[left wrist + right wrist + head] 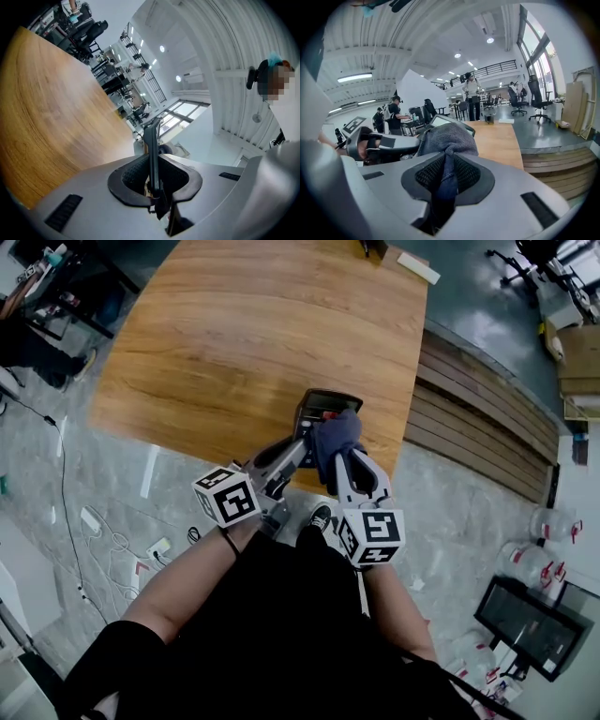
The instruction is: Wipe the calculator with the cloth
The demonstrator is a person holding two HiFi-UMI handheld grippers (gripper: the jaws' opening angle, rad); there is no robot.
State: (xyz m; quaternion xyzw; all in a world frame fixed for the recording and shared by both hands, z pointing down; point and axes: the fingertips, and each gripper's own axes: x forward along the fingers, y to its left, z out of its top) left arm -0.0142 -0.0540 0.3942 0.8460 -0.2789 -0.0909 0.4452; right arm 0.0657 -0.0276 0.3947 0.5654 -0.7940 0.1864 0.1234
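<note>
Nearest, pinched tight in the right gripper (447, 176): a soft, fuzzy dark blue cloth (447, 138), bunched up and pressed on the calculator (323, 404). Clamped by one thin side in the left gripper (152, 176), at the near edge of the smooth wooden table (234, 334). Looks light, hard, flat and a bit slippery, so best held by that side edge and rubbed gently.

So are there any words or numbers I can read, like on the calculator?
No text here can be read.
Calculator: keys and screen too small to read.
Marker cubes: only black-and-white square patterns, no letters.
Bottles on the floor: red labels, too blurred.
</note>
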